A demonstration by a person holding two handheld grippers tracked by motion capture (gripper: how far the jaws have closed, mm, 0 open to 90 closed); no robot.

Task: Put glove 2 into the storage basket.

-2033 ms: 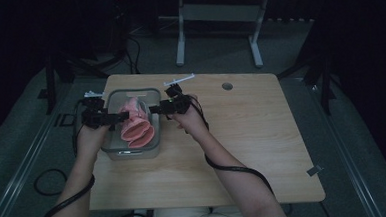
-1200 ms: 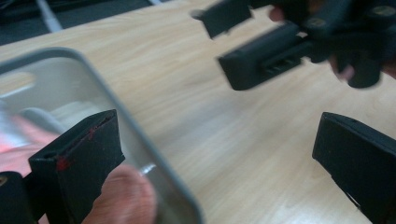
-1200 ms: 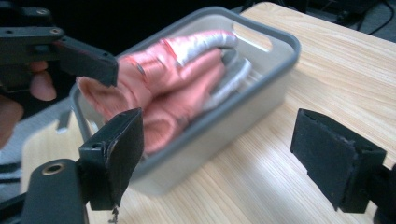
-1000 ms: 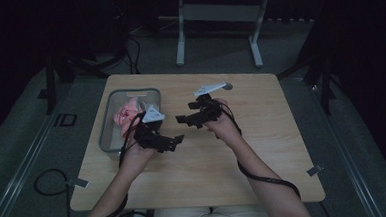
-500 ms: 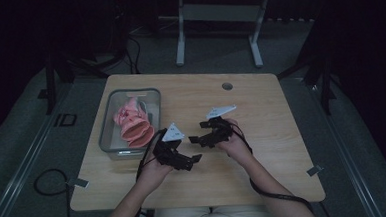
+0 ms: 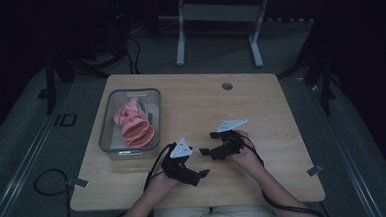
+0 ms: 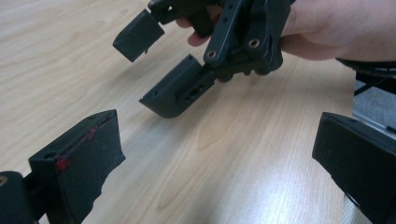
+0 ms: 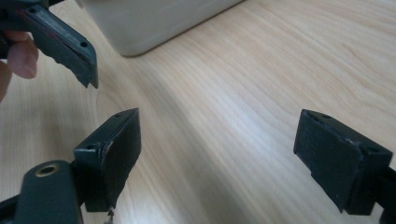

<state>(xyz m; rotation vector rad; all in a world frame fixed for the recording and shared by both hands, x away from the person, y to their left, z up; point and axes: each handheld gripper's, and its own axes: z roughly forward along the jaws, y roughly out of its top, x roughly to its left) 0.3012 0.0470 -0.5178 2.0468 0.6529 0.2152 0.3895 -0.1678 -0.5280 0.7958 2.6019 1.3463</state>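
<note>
Left gripper (image 6: pixel 200 174): held low over the near middle of the table, jaws spread wide with nothing between them; red smears on one pad in the left gripper view
Right gripper (image 6: pixel 206 151): just beyond and to the right of the left one, jaws wide apart and empty, above bare wood
Spacing: the two grippers are near each other, tips not touching
Pink cloth (image 6: pixel 134 122): bunched inside the tray, well apart from both grippers
Tray (image 6: pixel 107 124): grey, clear-walled, on the left part of the table, its near wall just beside the left gripper
Table (image 6: pixel 261 105): light wood, round hole near the far edge
</note>
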